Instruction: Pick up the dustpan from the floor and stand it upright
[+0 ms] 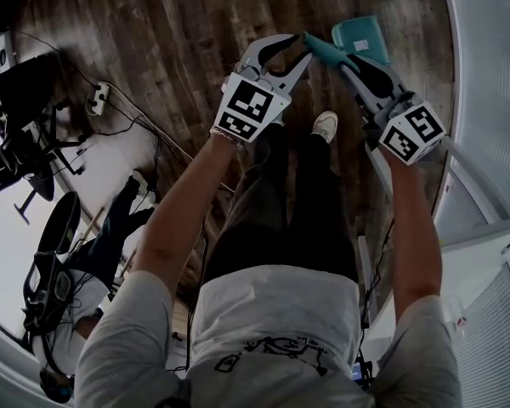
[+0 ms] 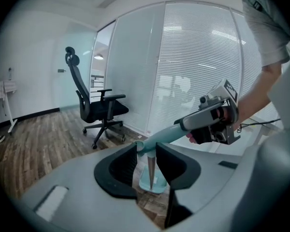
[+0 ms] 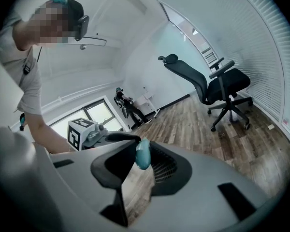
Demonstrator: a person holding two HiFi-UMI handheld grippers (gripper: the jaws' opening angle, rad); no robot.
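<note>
The dustpan (image 1: 361, 34) is held close beside the blind-covered glass wall (image 1: 484, 100). Its teal handle (image 1: 325, 51) slants away from that wall, with the right claw (image 3: 142, 148) clamped on it nearer the wall and the left claw (image 2: 146, 149) clamped on its free end; the pan sits lower, on the wall side. Whether the pan touches the dark wooden floor (image 1: 153, 32) cannot be judged from these angles; away from the wall the boards run open to an office chair (image 2: 99, 108), well apart.
</note>
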